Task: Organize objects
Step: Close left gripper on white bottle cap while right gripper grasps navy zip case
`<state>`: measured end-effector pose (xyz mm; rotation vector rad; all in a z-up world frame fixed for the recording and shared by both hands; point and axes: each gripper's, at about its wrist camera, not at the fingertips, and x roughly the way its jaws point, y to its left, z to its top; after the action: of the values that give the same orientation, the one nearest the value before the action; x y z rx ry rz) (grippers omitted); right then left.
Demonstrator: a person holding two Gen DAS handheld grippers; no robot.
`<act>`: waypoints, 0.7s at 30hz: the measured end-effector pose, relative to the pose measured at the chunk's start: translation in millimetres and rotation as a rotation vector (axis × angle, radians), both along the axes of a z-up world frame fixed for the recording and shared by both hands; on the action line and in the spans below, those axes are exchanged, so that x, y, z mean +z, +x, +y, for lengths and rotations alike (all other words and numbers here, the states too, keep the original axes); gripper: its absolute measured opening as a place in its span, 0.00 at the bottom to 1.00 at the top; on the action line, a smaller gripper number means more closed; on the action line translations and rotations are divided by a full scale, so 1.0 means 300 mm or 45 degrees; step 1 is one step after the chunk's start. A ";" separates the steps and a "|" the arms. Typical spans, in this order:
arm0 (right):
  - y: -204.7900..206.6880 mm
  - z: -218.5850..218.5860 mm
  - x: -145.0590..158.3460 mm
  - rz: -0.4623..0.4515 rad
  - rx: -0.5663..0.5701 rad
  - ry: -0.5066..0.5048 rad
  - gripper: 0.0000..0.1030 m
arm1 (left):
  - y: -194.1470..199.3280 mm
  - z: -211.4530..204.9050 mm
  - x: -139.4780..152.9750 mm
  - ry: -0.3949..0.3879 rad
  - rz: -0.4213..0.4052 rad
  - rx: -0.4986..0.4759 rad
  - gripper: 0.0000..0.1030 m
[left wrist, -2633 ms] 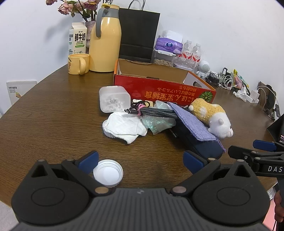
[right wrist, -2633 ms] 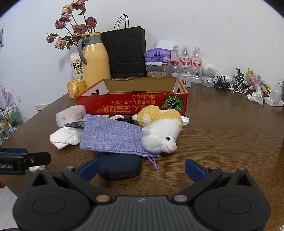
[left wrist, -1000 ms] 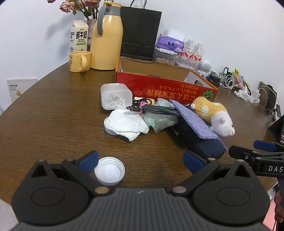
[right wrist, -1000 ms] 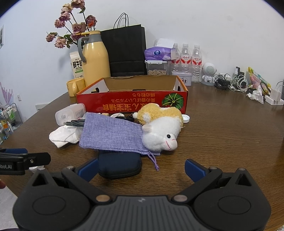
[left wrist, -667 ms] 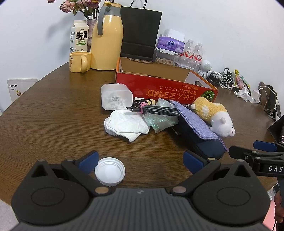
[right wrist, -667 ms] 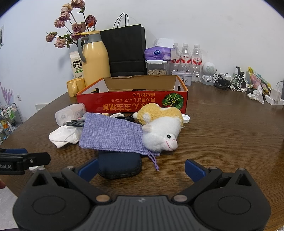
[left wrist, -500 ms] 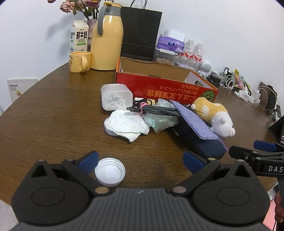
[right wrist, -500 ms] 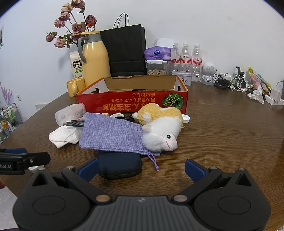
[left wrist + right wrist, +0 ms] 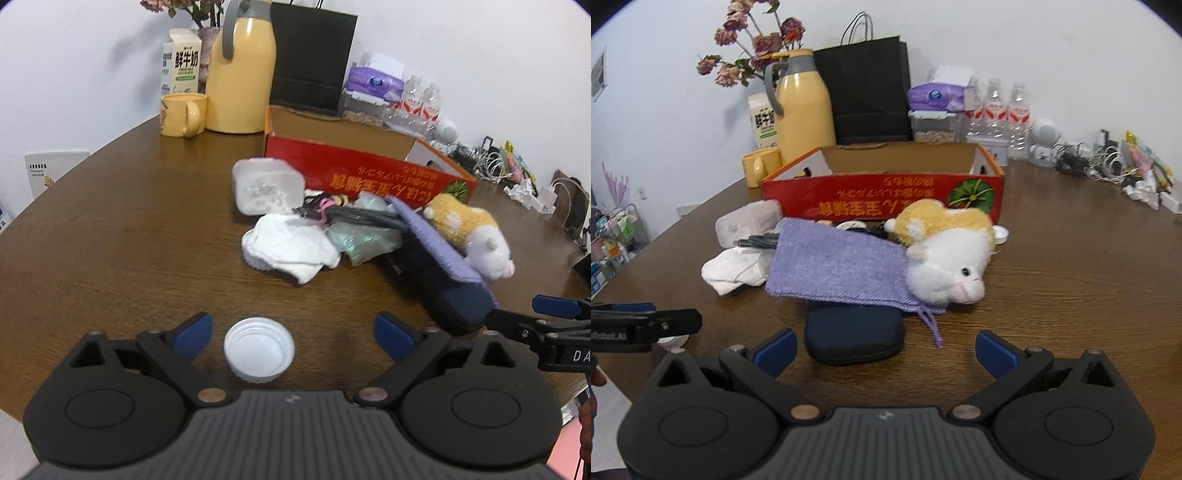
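White plastic, the jar lid (image 9: 259, 350) lies open side up on the wooden table (image 9: 110, 236), framed between the closing, not yet touching jaws of the left gripper (image 9: 293, 332). The right gripper (image 9: 884, 349) is held released before a navy pouch (image 9: 854, 338).

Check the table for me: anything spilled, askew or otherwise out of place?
Nothing spilled. A loose white lid lies upturned, apart from the pile, between the left gripper's closing jaws, untouched. The purple pouch lies skewed over a navy case, with the plush toy lying on it.
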<state>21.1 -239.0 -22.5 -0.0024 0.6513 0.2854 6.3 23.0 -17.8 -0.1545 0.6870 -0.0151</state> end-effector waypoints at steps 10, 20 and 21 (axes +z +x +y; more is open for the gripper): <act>0.070 0.057 -0.050 0.071 0.052 -0.017 1.00 | 0.000 0.009 -0.035 0.087 -0.005 -0.016 0.39; 0.141 0.108 -0.075 0.087 0.082 -0.022 1.00 | 0.010 0.043 -0.041 0.037 -0.041 -0.051 0.39; 0.145 0.113 -0.075 0.083 0.083 -0.022 1.00 | 0.014 0.046 -0.041 0.034 -0.043 -0.053 0.39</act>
<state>64.5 -205.0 -45.0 -0.0310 0.7193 0.3440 10.3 36.9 -30.2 -0.1140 0.6560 -0.0484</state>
